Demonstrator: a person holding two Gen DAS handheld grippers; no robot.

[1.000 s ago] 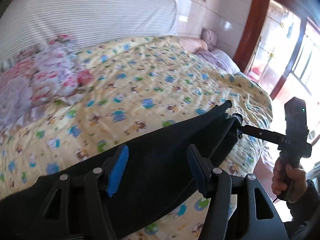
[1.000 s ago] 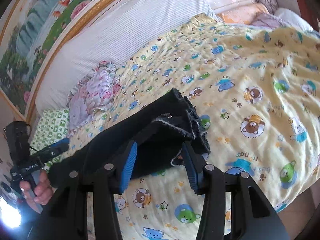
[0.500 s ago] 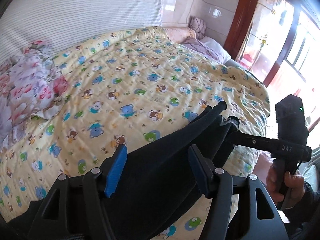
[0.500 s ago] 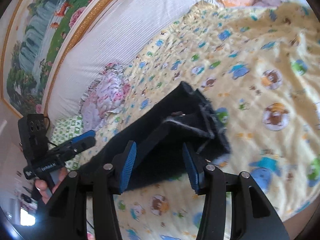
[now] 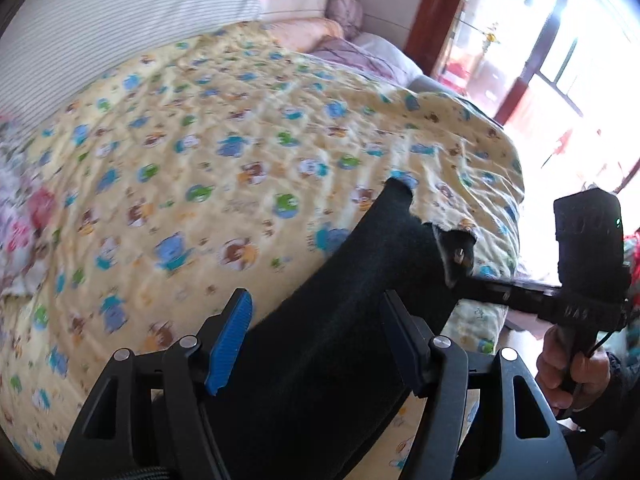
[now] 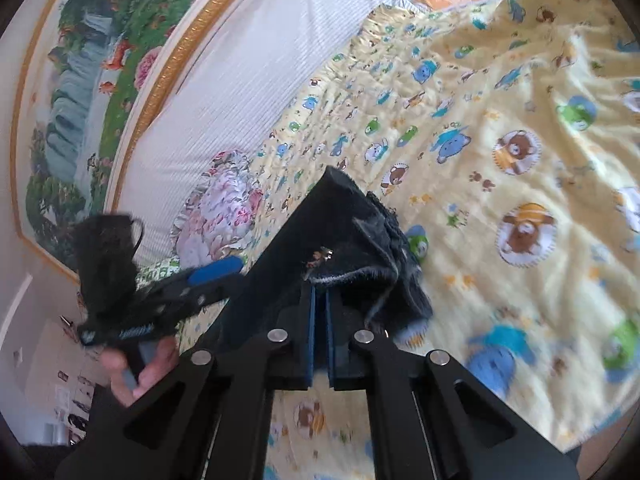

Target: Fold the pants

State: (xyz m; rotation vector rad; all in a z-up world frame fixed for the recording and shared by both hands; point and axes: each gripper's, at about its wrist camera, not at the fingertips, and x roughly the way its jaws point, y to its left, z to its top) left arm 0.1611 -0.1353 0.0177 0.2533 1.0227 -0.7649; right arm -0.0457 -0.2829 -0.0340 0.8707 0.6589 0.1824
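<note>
Black pants [image 5: 340, 340] lie in a long band on the yellow cartoon-print bed sheet [image 5: 200, 140]. My left gripper [image 5: 316, 308] straddles them with wide jaws; sheet shows between the left blue pad [image 5: 232, 336] and the cloth, so nothing is pinched. The pants' frayed far end [image 6: 360, 232] is clamped in my right gripper [image 6: 320, 292], whose blue pads meet on the fabric. The left wrist view shows that right gripper [image 5: 456, 264] at the right, held by a hand [image 5: 568, 364]. The right wrist view shows the left gripper [image 6: 236, 276] blurred at the left.
A floral pillow [image 6: 224, 216] lies by the white striped headboard [image 6: 248, 80], under a gold-framed painting [image 6: 100, 80]. More pillows [image 5: 344, 36] sit at the far corner. The bed's edge drops off near a wooden doorway [image 5: 440, 20].
The right gripper's jaws, apart around the pants' end before, have closed on it. The left gripper has slid sideways along the pants toward the right gripper, jaws still wide.
</note>
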